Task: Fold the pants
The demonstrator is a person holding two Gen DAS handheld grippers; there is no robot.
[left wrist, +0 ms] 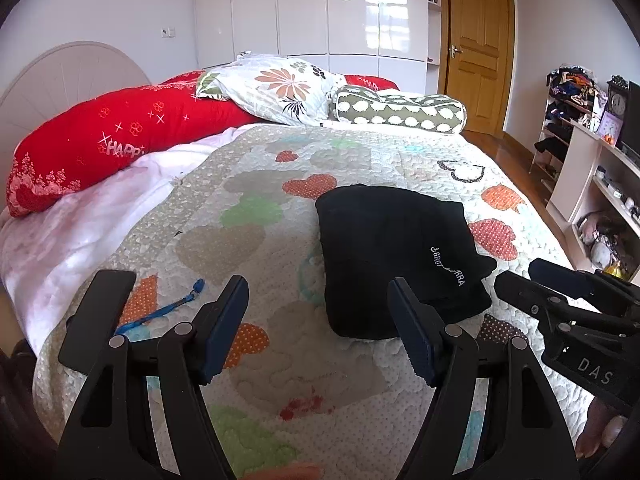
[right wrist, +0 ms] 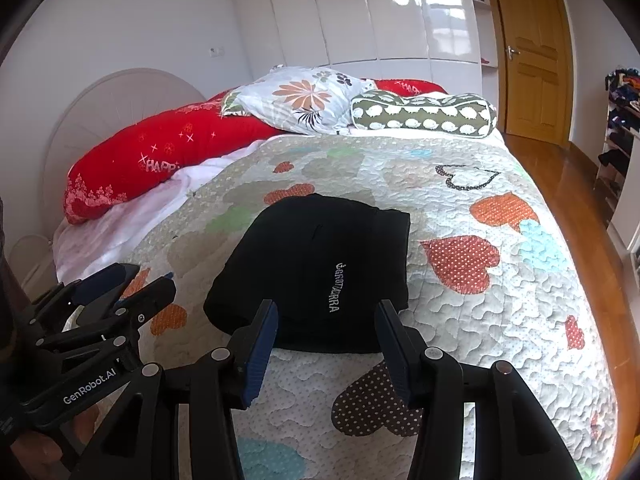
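Black pants (left wrist: 394, 256) lie folded into a compact rectangle on the heart-patterned quilt (left wrist: 248, 360), white lettering on top. In the left wrist view my left gripper (left wrist: 318, 322) hovers open just short of the pants' near left edge, nothing between its fingers. The right gripper (left wrist: 532, 280) shows at that view's right side. In the right wrist view the pants (right wrist: 316, 268) sit straight ahead, and my right gripper (right wrist: 326, 340) stands open at their near edge, holding nothing. The left gripper (right wrist: 132, 284) appears at the lower left there.
Red bolsters (left wrist: 120, 136), a floral pillow (left wrist: 276, 88) and a green patterned roll (left wrist: 400, 110) line the bed's head. A blue cord (left wrist: 164, 312) lies on the quilt at left. Shelves (left wrist: 600, 184) stand right of the bed, a wooden door (left wrist: 476, 48) beyond.
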